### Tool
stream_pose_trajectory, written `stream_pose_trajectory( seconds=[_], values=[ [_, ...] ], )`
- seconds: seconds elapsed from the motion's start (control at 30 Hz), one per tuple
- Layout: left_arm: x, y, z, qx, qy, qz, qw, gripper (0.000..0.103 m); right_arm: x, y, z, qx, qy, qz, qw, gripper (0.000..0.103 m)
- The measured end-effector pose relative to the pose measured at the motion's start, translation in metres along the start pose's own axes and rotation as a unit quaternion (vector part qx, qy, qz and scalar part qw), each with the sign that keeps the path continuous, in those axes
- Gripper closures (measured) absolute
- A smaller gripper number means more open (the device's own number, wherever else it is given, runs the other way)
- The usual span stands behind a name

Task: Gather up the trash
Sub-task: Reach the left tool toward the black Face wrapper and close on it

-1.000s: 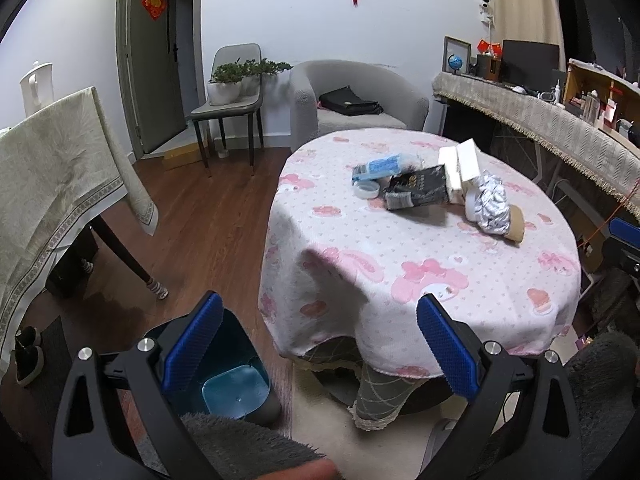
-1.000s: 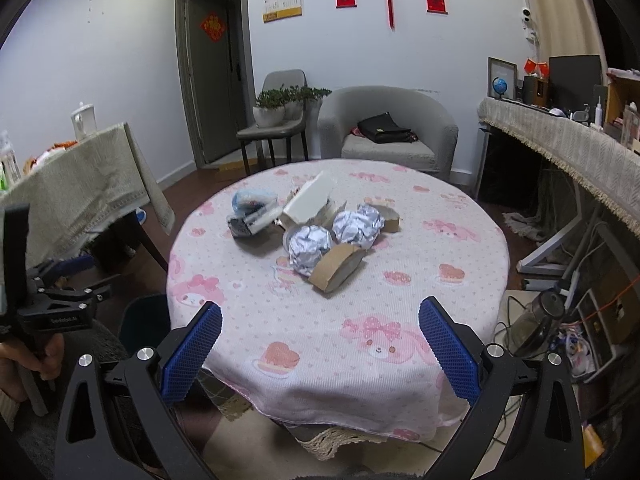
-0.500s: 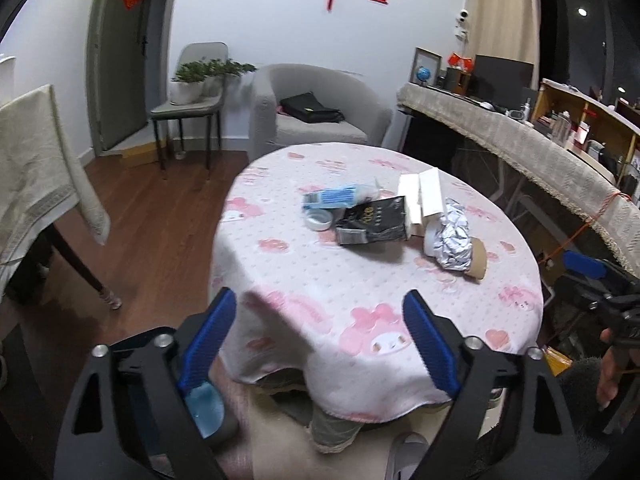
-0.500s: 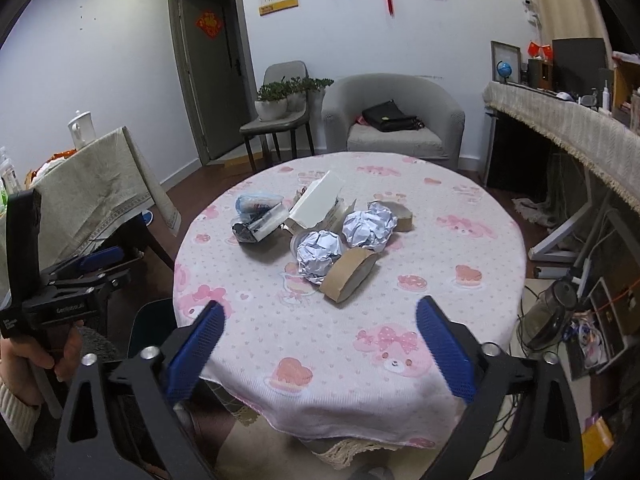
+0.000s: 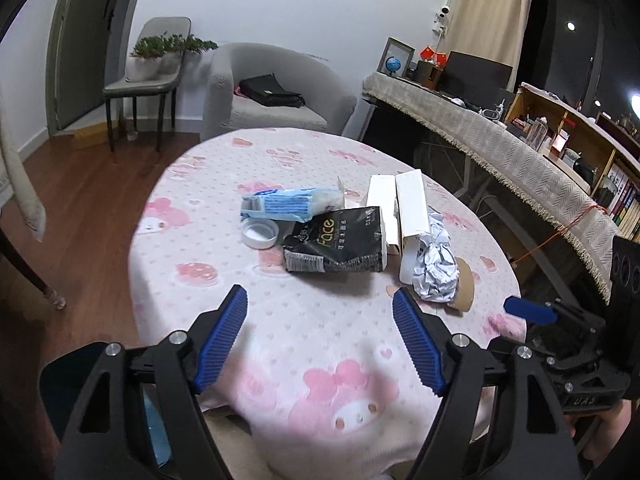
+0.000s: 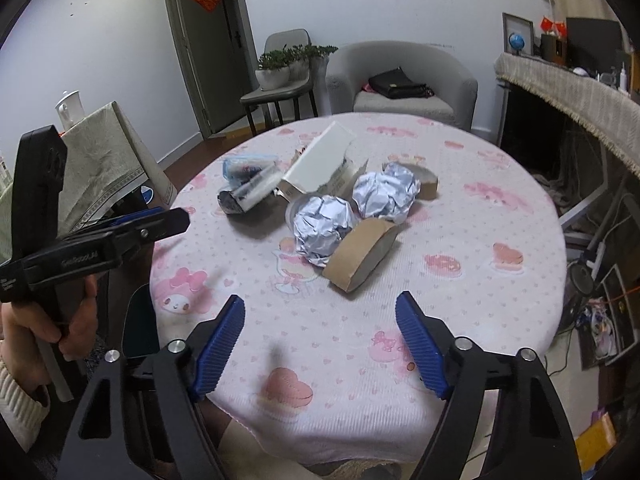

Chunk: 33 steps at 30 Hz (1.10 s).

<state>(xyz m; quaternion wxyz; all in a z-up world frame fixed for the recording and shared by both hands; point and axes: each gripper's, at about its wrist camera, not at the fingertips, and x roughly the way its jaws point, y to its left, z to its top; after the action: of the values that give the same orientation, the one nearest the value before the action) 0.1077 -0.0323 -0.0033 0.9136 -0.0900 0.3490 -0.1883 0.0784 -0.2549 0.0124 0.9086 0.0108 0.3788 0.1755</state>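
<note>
Trash lies in a heap on the round pink table (image 5: 320, 344) (image 6: 460, 320). It holds a black "Face" pouch (image 5: 340, 240), a blue-white packet (image 5: 292, 204), a white lid (image 5: 260, 234), white boxes (image 5: 412, 208) (image 6: 320, 160), foil balls (image 5: 434, 270) (image 6: 322, 228) (image 6: 386, 192) and a brown tape roll (image 6: 362, 254). My left gripper (image 5: 320, 340) is open and empty, above the table's near edge. My right gripper (image 6: 320, 344) is open and empty, short of the tape roll. The dark bin (image 5: 72, 384) stands low at the left.
A grey armchair (image 5: 272, 92) with a black bag and a chair with plants (image 5: 152, 72) stand behind the table. A cloth-covered counter (image 5: 520, 152) runs along the right. Another covered table (image 6: 104, 160) is at the left. Cables lie on the floor (image 6: 600, 312).
Both grippers have moved forward and closer to the table; the trash heap looms larger. The left gripper has swung right, away from the bin. Jaws stay open.
</note>
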Motion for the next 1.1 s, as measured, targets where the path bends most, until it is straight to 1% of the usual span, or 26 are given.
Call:
stream_pose_trajectory(
  seconds=[0.13, 0.3, 0.47, 0.53, 0.6, 0.67, 0.8, 0.9, 0.97, 1.1],
  values=[
    [0.014, 0.002, 0.004, -0.011, 0.011, -0.019, 0.9997, 0.025, 0.006, -0.005, 0.000, 0.011, 0.005, 0.003, 1.000, 0.026],
    [0.026, 0.001, 0.011, -0.027, 0.013, -0.042, 0.9987, 0.023, 0.015, -0.006, -0.001, 0.008, 0.019, 0.001, 1.000, 0.026],
    [0.036, 0.002, 0.016, -0.045, 0.011, -0.053, 0.9975, 0.022, 0.021, -0.004, 0.000, 0.002, 0.021, 0.002, 1.000, 0.026],
    [0.040, 0.002, 0.016, -0.051, 0.012, -0.050, 0.9974, 0.022, 0.024, -0.003, 0.001, -0.001, 0.022, 0.001, 1.000, 0.026],
    [0.043, 0.008, 0.017, -0.072, 0.014, -0.056, 0.9957, 0.022, 0.027, -0.003, 0.001, -0.002, 0.026, -0.001, 1.000, 0.026],
    [0.046, 0.013, 0.018, -0.083, 0.016, -0.061, 0.9945, 0.021, 0.028, -0.002, 0.001, -0.004, 0.025, -0.003, 1.000, 0.026],
    [0.047, 0.015, 0.022, -0.090, 0.016, -0.079, 0.9927, 0.021, 0.029, -0.001, 0.002, 0.002, 0.022, -0.012, 1.000, 0.030],
    [0.051, 0.012, 0.024, -0.089, 0.017, -0.081, 0.9926, 0.021, 0.032, 0.001, 0.004, 0.003, 0.020, -0.022, 1.000, 0.031],
    [0.054, 0.012, 0.023, -0.090, 0.018, -0.079, 0.9927, 0.022, 0.032, 0.001, 0.005, 0.006, 0.017, -0.030, 0.999, 0.034],
    [0.057, 0.008, 0.025, -0.071, 0.017, -0.064, 0.9953, 0.028, 0.033, -0.001, 0.006, 0.014, 0.011, -0.048, 0.999, 0.044]
  ],
)
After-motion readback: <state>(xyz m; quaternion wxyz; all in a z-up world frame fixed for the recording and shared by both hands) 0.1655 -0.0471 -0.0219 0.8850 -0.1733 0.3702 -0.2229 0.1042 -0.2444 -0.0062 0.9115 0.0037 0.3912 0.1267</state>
